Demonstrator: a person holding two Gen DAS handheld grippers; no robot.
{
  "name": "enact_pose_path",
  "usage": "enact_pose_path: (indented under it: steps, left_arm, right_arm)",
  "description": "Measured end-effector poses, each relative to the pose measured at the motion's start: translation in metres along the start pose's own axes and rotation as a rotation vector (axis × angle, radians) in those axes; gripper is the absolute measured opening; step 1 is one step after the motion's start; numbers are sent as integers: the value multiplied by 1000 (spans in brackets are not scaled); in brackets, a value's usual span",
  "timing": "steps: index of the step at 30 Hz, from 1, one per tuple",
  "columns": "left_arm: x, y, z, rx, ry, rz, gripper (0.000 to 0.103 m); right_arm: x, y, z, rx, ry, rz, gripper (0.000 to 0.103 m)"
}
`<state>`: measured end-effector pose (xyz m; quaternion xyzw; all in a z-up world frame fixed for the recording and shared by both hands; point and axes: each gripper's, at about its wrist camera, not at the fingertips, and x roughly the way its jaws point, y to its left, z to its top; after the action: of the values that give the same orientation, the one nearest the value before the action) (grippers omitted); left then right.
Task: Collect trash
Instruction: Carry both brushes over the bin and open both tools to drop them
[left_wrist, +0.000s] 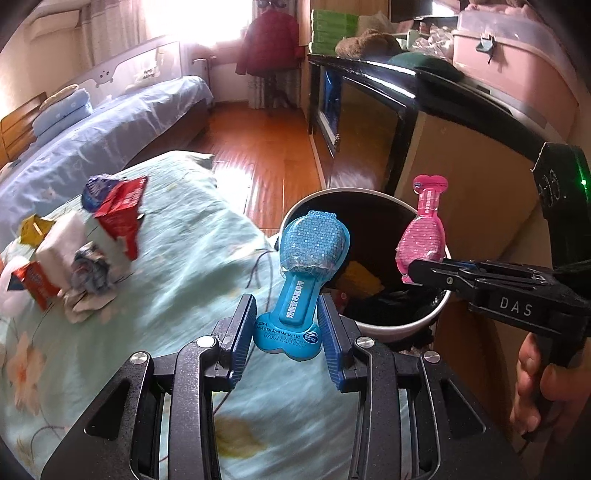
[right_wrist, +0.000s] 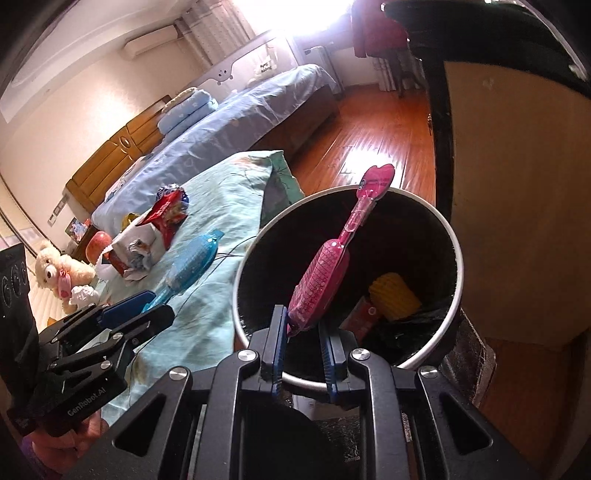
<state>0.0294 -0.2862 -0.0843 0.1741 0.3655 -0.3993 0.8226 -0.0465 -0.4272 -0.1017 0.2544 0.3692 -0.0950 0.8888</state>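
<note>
My left gripper (left_wrist: 288, 326) is shut on the stem of a blue brush-shaped plastic package (left_wrist: 310, 251), held upright at the near rim of a white trash bin (left_wrist: 399, 328) lined with a black bag. My right gripper (right_wrist: 303, 332) is shut on the lower end of a matching pink package (right_wrist: 325, 273), which slants up over the bin (right_wrist: 239, 280). In the left wrist view the right gripper (left_wrist: 410, 271) reaches in from the right with the pink package (left_wrist: 421, 236). In the right wrist view the left gripper (right_wrist: 153, 304) holds the blue package (right_wrist: 192, 262) above the bed.
A pile of crumpled wrappers and cartons (left_wrist: 92, 236) lies on the teal floral bedspread (left_wrist: 184, 266). The bin holds a yellow item (right_wrist: 395, 295) and red scraps. A dark-framed beige cabinet (left_wrist: 461, 166) stands right behind the bin. Wooden floor (left_wrist: 258, 147) and a blue bed (left_wrist: 110, 129) lie beyond.
</note>
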Motion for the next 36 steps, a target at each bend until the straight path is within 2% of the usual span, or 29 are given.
enact_pose_path:
  steps: [8,28,34,36]
  left_arm:
    - [20,-13,15,27,26,-2,33]
    - [42,-24,25,40,56,-21,34]
    - [45,-23,28,26,67,-30,36]
    - [40,-20,26,13,59,-43,39]
  right_arm:
    - [3,-12,6,7,6,-7,18]
    - [19,-23,13,21,35,-27,18]
    - [16,-26,15,35,32,-22,28]
    - [12,-26,15,43,22,-23,36]
